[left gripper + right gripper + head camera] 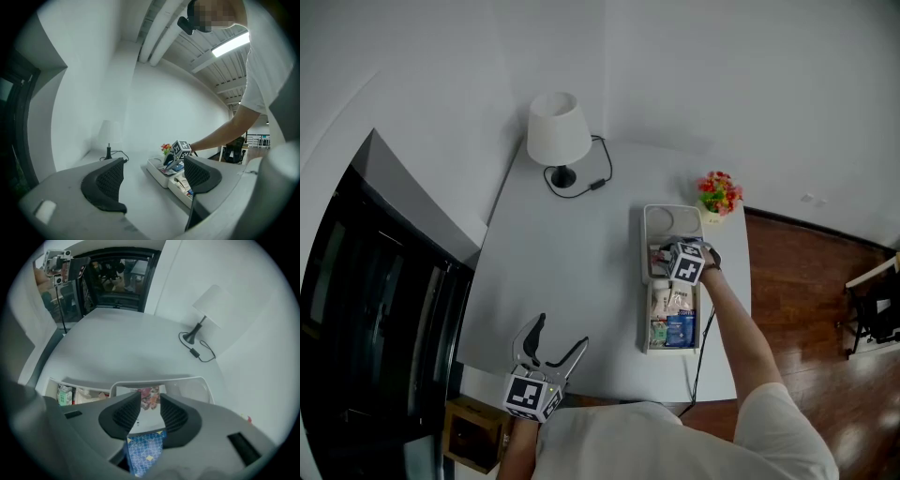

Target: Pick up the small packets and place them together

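One blue packet (143, 453), patterned with pale triangles and yellow diamonds, sits loose between the right gripper's (150, 398) narrowly parted fingers, over the tray (206, 383) at the bench's (572, 281) 3 o'clock. Packet print is unreadable. Left gripper (153, 161), at 7 o'clock: fingers wide, empty.

Blue patterned packet (143, 451) at lower centre. White-and-pink packet (149, 398) lies flat just above it; green packet (64, 394) and beige packet (91, 396) at middle left.
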Demonstrator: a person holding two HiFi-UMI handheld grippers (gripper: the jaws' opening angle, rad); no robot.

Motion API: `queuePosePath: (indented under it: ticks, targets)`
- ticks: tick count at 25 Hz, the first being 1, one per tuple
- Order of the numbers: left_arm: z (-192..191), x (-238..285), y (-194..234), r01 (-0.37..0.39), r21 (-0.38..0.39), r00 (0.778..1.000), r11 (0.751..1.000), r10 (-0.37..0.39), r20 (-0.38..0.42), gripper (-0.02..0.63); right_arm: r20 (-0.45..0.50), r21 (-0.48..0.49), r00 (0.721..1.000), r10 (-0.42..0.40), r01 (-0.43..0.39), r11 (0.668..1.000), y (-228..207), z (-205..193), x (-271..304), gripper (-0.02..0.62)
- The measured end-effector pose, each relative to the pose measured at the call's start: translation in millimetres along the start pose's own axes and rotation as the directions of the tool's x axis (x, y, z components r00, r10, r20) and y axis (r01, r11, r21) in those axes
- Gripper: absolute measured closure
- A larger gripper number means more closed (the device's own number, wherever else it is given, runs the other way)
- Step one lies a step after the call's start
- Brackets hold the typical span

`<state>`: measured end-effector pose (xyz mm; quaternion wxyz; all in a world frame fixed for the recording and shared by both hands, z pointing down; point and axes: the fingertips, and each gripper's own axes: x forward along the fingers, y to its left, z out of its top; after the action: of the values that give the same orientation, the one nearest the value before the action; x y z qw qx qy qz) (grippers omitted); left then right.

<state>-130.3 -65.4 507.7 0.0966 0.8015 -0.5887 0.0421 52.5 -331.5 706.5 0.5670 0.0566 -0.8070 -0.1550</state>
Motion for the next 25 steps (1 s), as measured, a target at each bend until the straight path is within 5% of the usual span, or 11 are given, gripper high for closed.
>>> queuePosePath:
  ticks: [2, 4, 5, 8, 12, 15, 17, 21, 25]
  targets:
    - [1.4, 1.5, -0.7, 0.01, 0.002, 1.0, 1.0, -0.01, 0.004, 0.198, 0.03, 0.02, 0.999, -0.045, 0.044, 0.999, -7.3, 3.0, -7.9, 0.437]
    - [1.1, 2.7, -0.7, 0.017, 0.0, 1.0, 1.0, -0.017, 0.007, 0.198, 0.072, 0.057, 0.992, -0.107, 0.103, 0.993, -14.7, 8.8, -23.7, 0.129]
    - [1.2, 3.6, -0.7, 0.022, -0.002, 1.0, 1.0, -0.022, 0.009, 0.198, 0.104, 0.089, 0.983, -0.154, 0.145, 0.986, -18.4, 12.5, -36.9, 0.104]
    - [4.2, 8.2, -1.5, 0.048, -0.002, 0.999, 0.999, -0.048, 0.023, 0.198, 0.261, 0.275, 0.908, -0.328, 0.255, 0.927, -26.8, 28.8, -95.4, 0.104]
    - [16.3, 17.5, -3.2, 0.087, 0.012, 0.995, 0.996, -0.088, 0.055, 0.198, 0.451, 0.526, 0.733, -0.51, 0.244, 0.815, -16.3, 51.7, -183.8, 0.104]
    - [29.5, 24.1, -2.1, 0.111, 0.022, 0.99, 0.994, -0.112, 0.086, 0.198, 0.539, 0.625, 0.589, -0.602, 0.199, 0.755, 5.9, 67.7, -239.6, 0.104]
    - [38.4, 27.5, -2.5, 0.128, 0.034, 0.986, 0.991, -0.131, 0.104, 0.199, 0.563, 0.658, 0.516, -0.645, 0.192, 0.728, 24.7, 76.1, -265.9, 0.107]
    - [54.3, 34.0, -2.4, 0.157, 0.043, 0.978, 0.987, -0.161, 0.134, 0.199, 0.542, 0.744, 0.427, -0.724, 0.156, 0.649, 54.7, 87.3, -297.7, 0.115]
    - [70.8, 43.0, -8.8, 0.192, 0.059, 0.965, 0.98, -0.199, 0.169, 0.209, 0.48, 0.785, 0.399, -0.781, 0.202, 0.586, 72.9, 97.9, -309.7, 0.117]
